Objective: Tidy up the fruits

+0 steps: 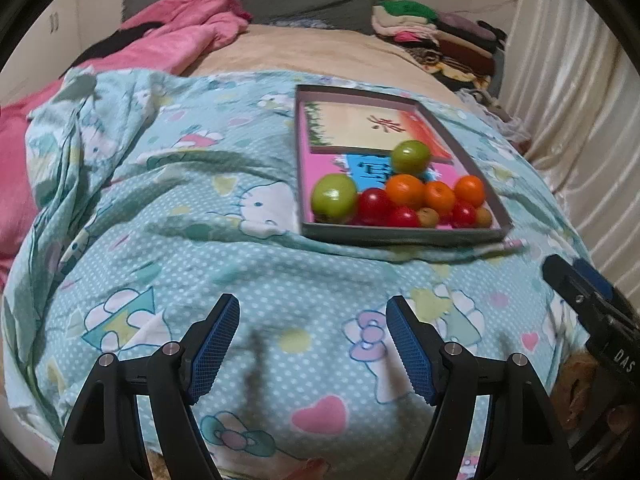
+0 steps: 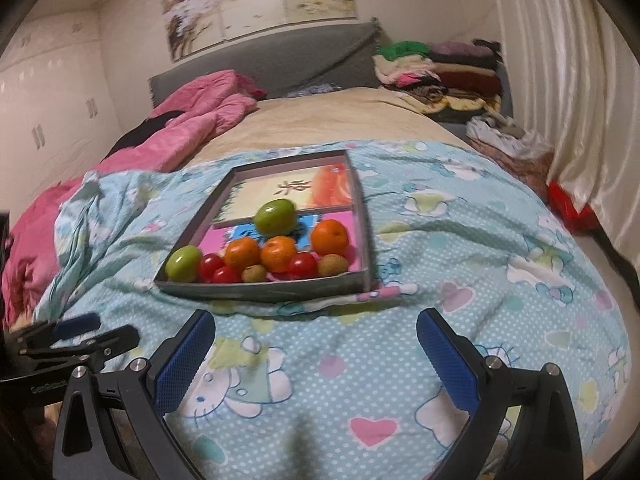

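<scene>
A shallow grey cardboard tray lies on a light-blue patterned blanket on a bed. Its near end holds green apples, three oranges, red tomatoes and two small brownish fruits. My left gripper hangs open over the blanket, short of the tray, with nothing between its blue pads. My right gripper is likewise open and empty near the tray's front edge. Each gripper shows at the other view's edge.
A pink quilt is bunched at the left. Folded clothes are piled at the bed's far right by a grey headboard. White curtains hang along the right side. A red object lies by the curtain.
</scene>
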The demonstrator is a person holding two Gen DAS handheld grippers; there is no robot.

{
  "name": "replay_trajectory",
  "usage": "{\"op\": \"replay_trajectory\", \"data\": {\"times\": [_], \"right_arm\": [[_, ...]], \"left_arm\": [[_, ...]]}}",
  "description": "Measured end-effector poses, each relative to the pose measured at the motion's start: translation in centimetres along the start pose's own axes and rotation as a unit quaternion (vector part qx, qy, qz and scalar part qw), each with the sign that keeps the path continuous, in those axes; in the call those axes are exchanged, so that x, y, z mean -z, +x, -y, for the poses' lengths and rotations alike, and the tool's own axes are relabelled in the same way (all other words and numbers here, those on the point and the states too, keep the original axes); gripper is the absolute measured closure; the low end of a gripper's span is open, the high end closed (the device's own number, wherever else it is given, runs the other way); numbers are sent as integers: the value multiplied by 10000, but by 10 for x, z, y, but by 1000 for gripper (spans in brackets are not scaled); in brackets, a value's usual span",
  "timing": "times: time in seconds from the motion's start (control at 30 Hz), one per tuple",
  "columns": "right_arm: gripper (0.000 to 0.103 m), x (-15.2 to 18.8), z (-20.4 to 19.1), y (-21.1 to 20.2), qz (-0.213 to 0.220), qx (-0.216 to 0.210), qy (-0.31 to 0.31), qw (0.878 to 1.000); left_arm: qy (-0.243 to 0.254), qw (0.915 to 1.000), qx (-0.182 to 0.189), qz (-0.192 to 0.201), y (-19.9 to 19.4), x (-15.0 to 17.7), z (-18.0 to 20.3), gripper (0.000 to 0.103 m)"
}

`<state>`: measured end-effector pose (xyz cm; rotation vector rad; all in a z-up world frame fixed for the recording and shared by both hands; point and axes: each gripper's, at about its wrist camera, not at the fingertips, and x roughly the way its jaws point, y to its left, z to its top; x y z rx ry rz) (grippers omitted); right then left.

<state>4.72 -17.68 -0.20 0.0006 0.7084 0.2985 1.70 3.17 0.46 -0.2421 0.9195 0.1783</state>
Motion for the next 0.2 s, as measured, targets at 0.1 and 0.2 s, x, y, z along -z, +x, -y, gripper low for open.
{"op": "replay_trajectory", "data": {"times": [0.1,0.2], "right_arm": [[1,-3,14,4,-16,94,303,9995],[1,-9,30,9,27,235,549,9982]], "left_arm": [[-119,9999,-58,-5,3,-4,-9,26],[-376,9992,-108,-46,12,-13,-24,26]]}}
